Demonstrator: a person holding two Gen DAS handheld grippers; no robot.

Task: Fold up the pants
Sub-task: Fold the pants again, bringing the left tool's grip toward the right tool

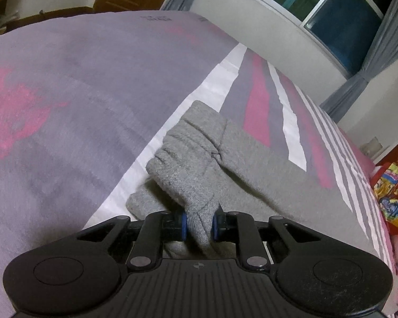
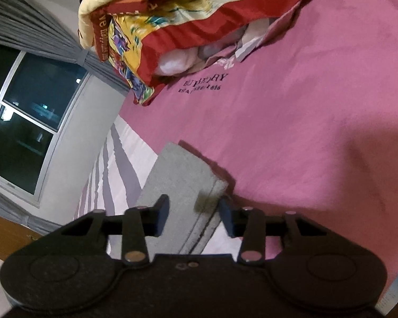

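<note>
Clamped hard between blue-ringed pads at the very front of the left wrist view — left gripper pinched onto a bunched corner of the grey pants; fabric lifted off the bedspread and gathered in ridges, the rest trailing down and away to the right across the pink and white stripes; over on the other side, right gripper spread wide, fingers well apart, straddling a flat grey leg end without gripping it; leg end lying across the seam where striped cloth meets plain pink; cannot tell whether the open pads touch the cloth or hang just above. Risks from here, as a judgement — pulling with only one end held likely to drag the whole garment sideways and skew the fold; bunched grip on the left likely to carry those creases into the finished fold unless shaken flat; thin bite near the edge liable to slip out under the knit's own weight; closing the right fingers too low could snag the bedspread along with the leg; colourful blanket and heaped bedding near the far end of the pink cloth — crowding the landing spot if the fold travels that way.
</note>
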